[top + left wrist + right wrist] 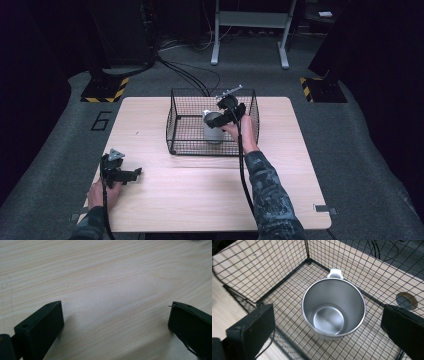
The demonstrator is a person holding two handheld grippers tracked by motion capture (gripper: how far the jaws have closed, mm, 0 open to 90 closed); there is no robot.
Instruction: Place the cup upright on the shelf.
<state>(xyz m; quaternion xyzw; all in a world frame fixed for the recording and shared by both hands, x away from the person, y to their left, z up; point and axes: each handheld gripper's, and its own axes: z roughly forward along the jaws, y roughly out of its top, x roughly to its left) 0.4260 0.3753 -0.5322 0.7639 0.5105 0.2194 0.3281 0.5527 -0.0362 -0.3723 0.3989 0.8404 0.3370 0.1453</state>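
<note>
A steel mug with a white handle stands upright and empty inside a black wire basket; in the high view the mug sits near the basket's middle. My right gripper hovers over the mug, open, its jaws wide on either side of the rim and not touching it in the right gripper view. My left gripper rests low over the bare wooden table at the front left, open with nothing between its jaws.
The basket stands at the back middle of the table. A round hole in the tabletop lies just outside the basket wall. Cables trail on the grey floor behind, near a white stand.
</note>
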